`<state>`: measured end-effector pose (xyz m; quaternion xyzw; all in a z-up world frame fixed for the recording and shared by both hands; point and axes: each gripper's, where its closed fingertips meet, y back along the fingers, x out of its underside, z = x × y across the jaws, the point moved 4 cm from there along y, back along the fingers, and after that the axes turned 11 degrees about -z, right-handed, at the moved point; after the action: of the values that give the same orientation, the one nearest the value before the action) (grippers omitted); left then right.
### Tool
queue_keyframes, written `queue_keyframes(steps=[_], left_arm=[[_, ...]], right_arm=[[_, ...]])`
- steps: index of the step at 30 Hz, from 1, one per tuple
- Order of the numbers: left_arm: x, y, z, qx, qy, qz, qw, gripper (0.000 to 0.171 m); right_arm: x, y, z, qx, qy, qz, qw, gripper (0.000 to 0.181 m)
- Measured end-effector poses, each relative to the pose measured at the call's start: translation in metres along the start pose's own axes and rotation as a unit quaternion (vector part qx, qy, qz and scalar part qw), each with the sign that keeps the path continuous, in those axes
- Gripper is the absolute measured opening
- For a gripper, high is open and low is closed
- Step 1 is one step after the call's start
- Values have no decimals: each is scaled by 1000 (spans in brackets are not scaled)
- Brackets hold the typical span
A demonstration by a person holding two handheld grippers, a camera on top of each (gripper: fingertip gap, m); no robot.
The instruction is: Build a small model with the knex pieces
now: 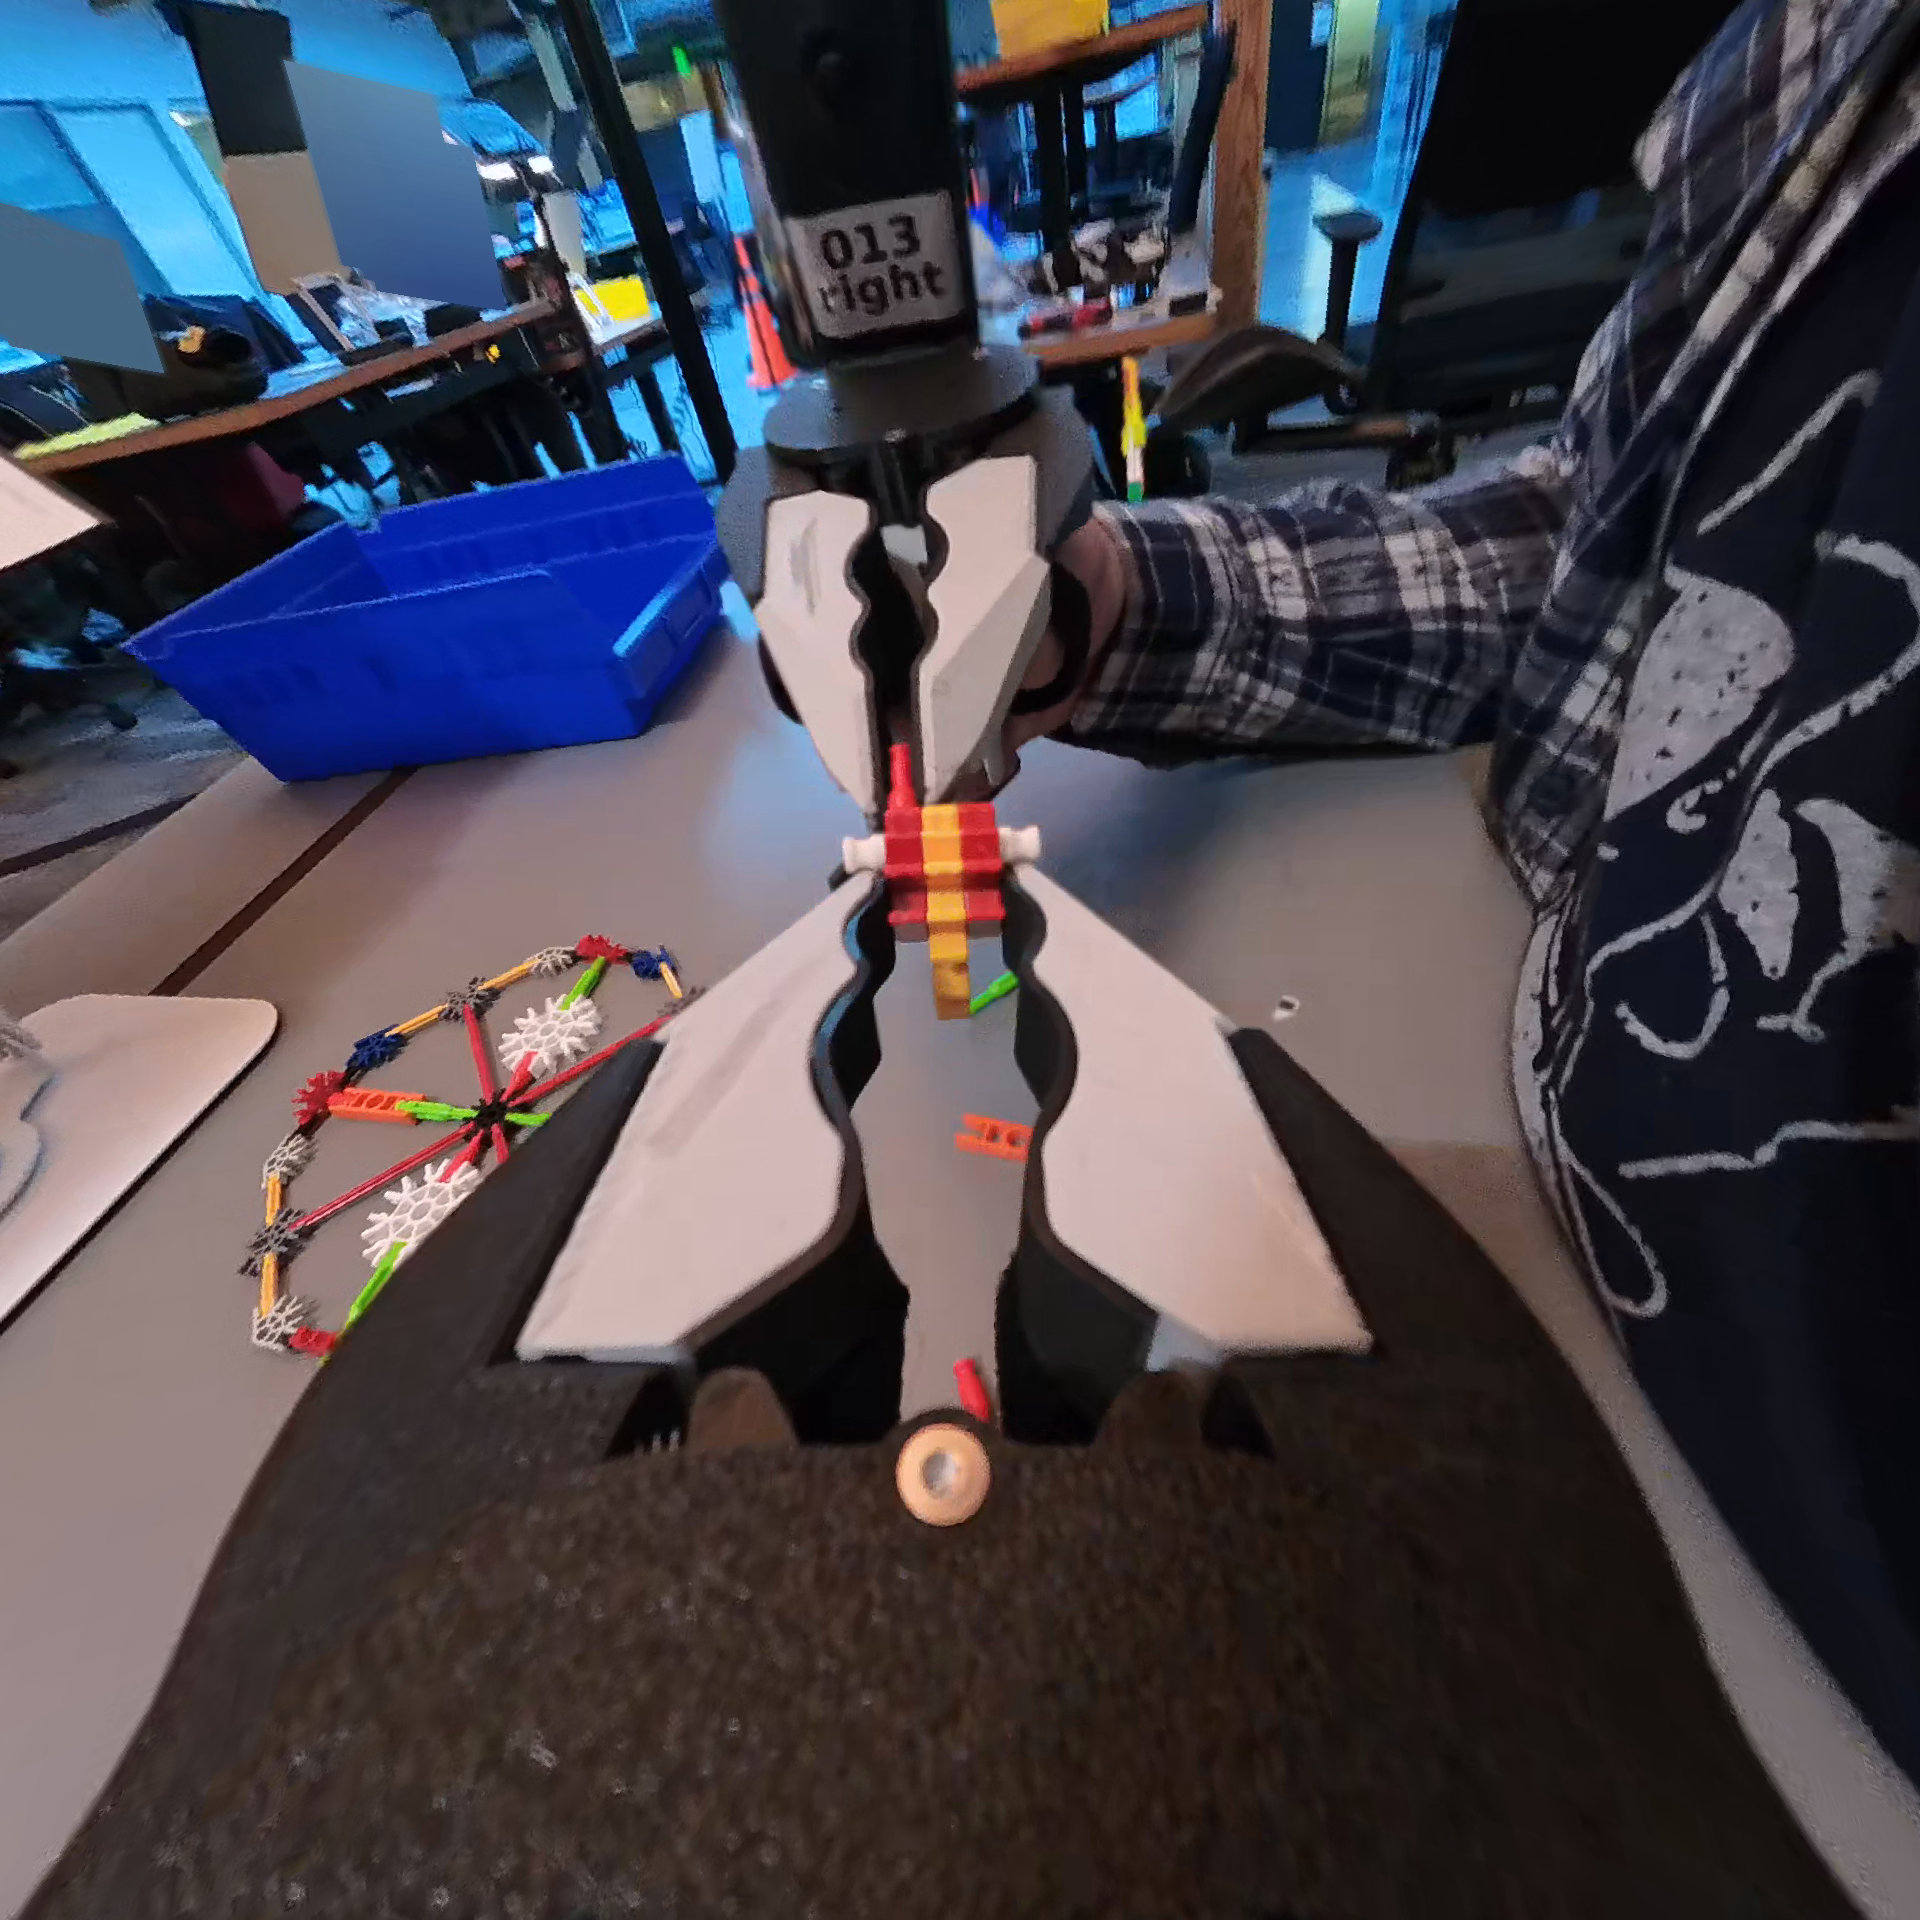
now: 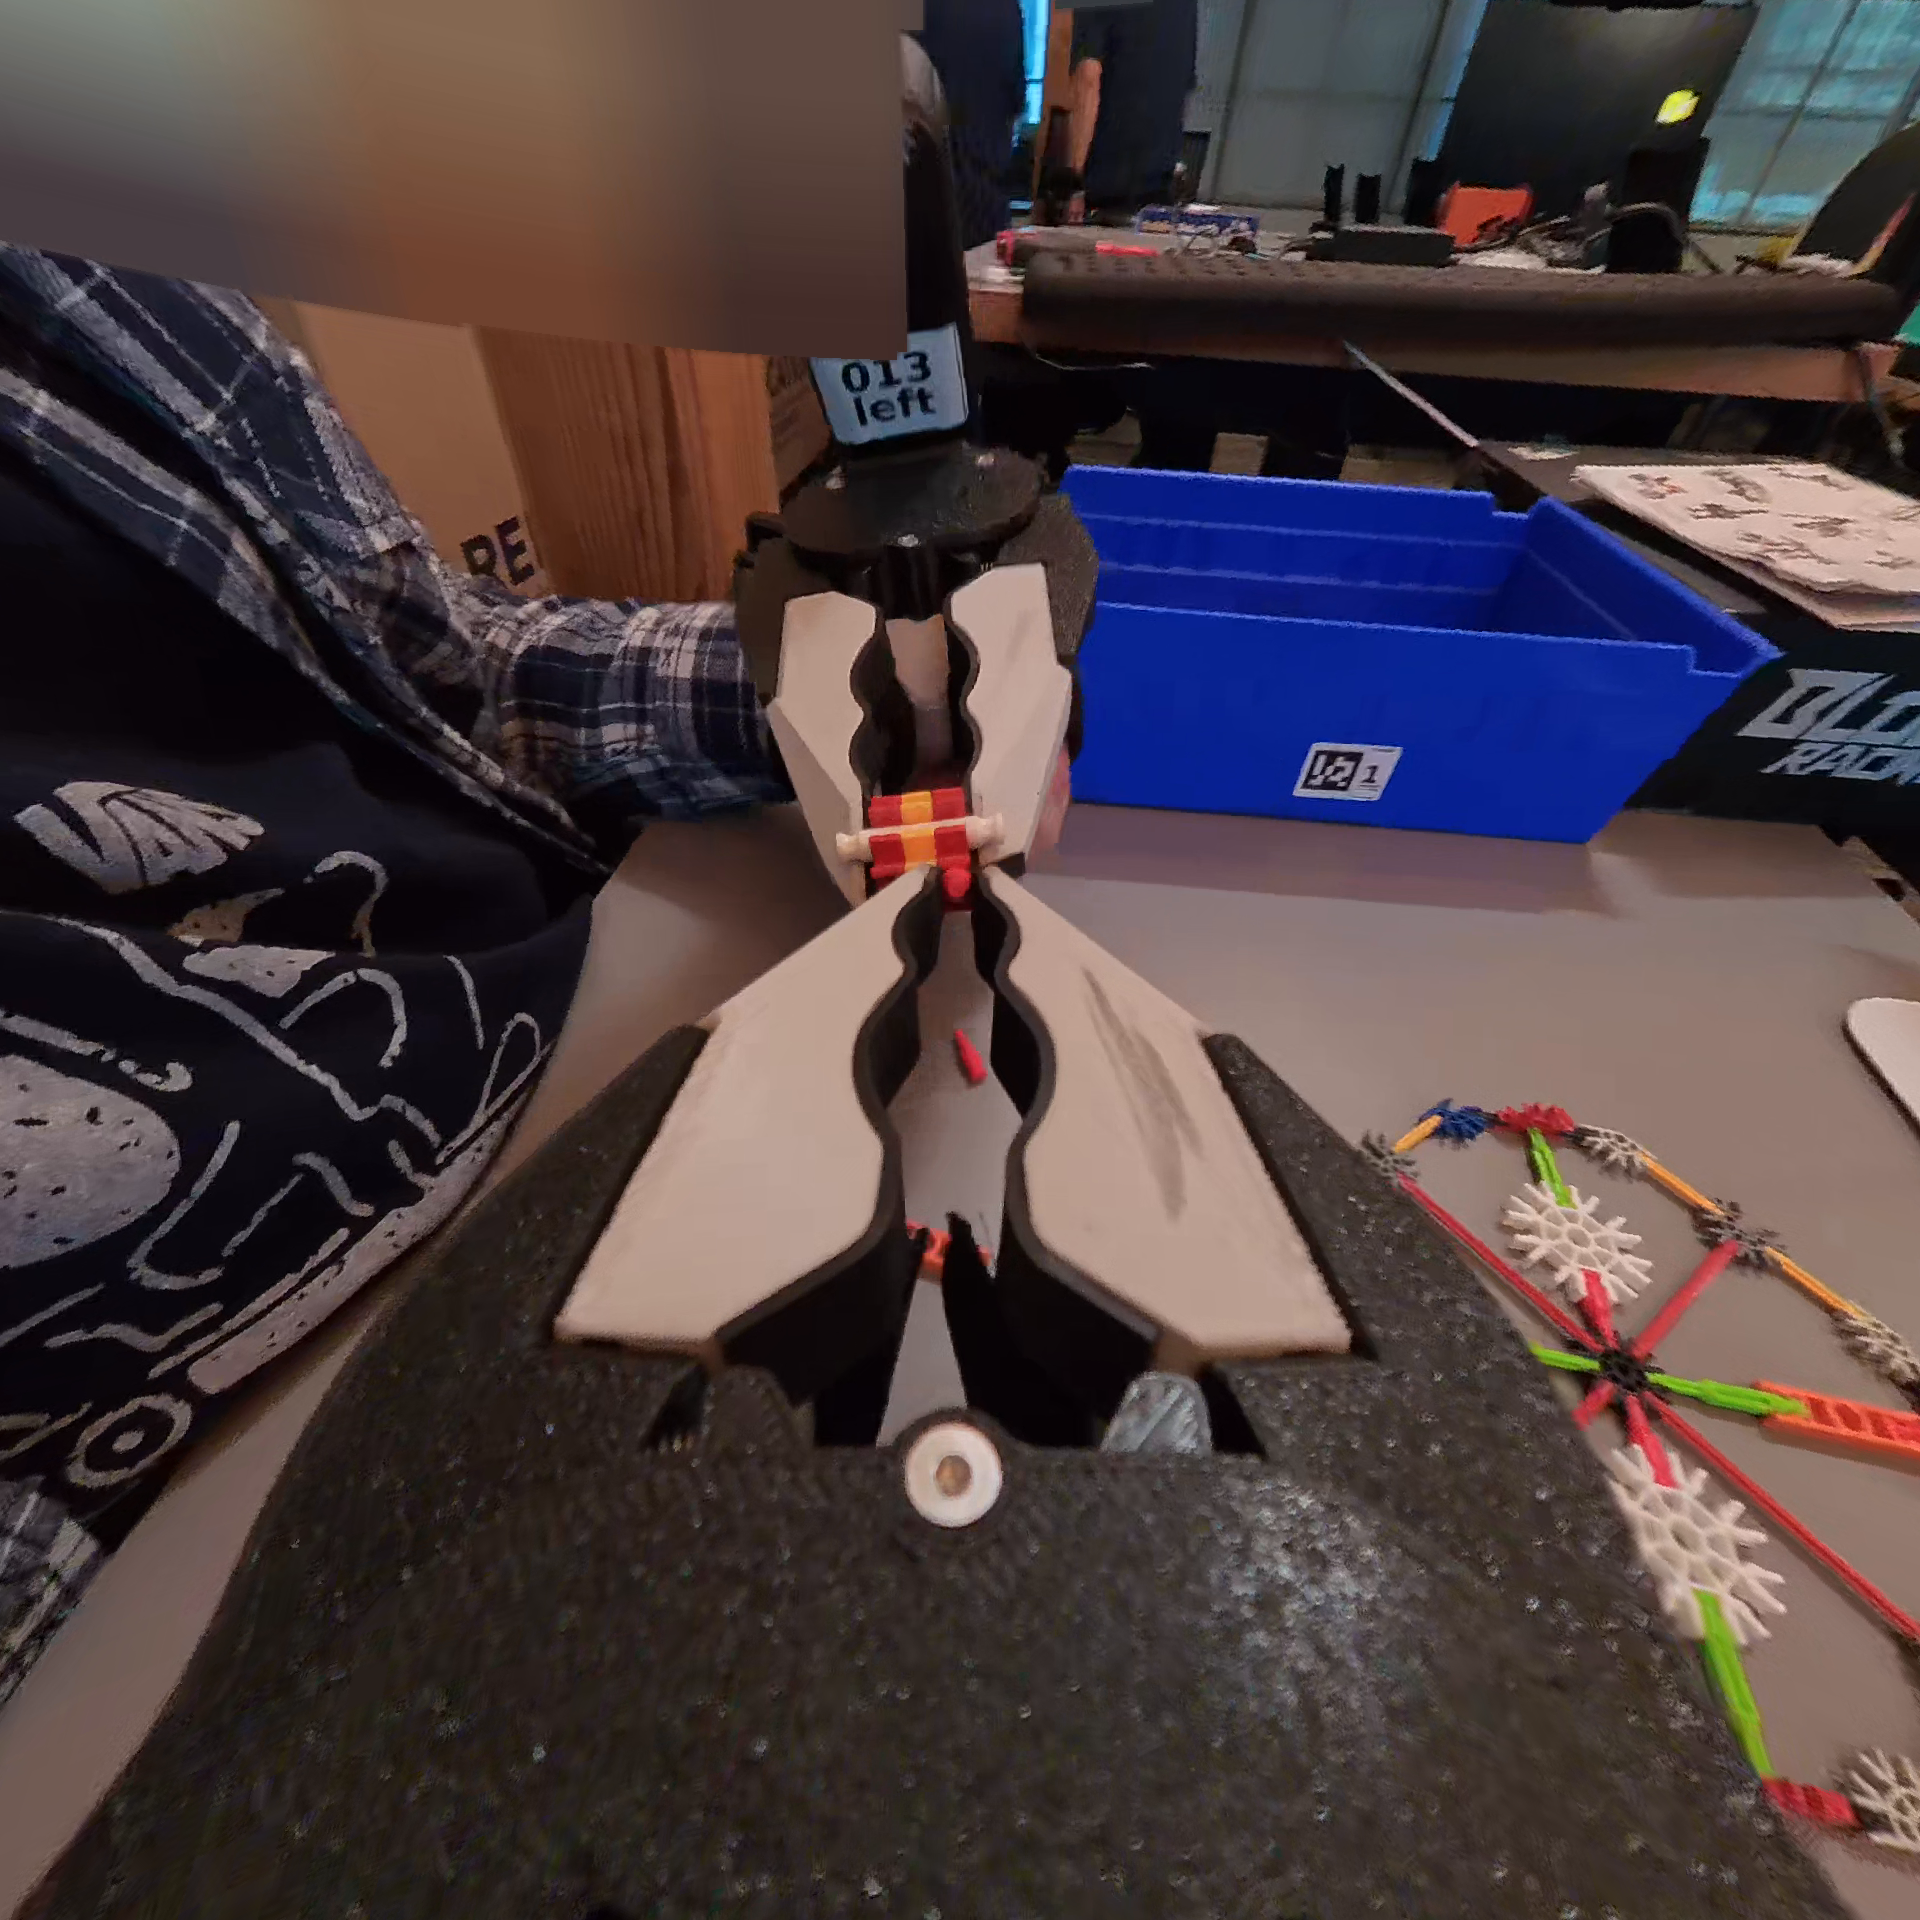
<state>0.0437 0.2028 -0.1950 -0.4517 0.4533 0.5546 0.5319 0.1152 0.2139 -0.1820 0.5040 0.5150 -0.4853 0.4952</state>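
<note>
We are seeing, at the far left of the left wrist view, a pale rounded flat board (image 1: 125,1101) lying on the grey surface (image 1: 582,873), and beyond it a bright blue plastic bin (image 1: 436,634) sitting near the surface's far edge. Just right of the board a flat wheel-shaped assembly of coloured plastic rods and white snowflake connectors (image 1: 447,1112) is lying on the surface, partly hidden by our left gripper (image 1: 940,883). That gripper is pinching a small red and orange stack of plastic connector pieces with a white rod through it (image 1: 943,862), holding it up in the air above the surface. From the opposite side our right gripper (image 1: 902,790) is meeting it tip to tip, its fingers pressed together on a short red peg (image 1: 900,774) that is sticking out of the stack. Below, between the left fingers, a loose orange connector (image 1: 992,1135) and a small red rod piece (image 1: 971,1387) are lying on the surface. At the right a hand (image 1: 1081,623) in a blue and white plaid sleeve (image 1: 1330,623) is gripping the right tool.
</note>
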Motion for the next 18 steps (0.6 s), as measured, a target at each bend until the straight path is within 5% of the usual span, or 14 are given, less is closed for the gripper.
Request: queue_keyframes(steps=[18], left_arm=[[-7,11,-57,210,-85,140,964,17]], right_arm=[[13,-15,48,-209,-91,-27,973,4]])
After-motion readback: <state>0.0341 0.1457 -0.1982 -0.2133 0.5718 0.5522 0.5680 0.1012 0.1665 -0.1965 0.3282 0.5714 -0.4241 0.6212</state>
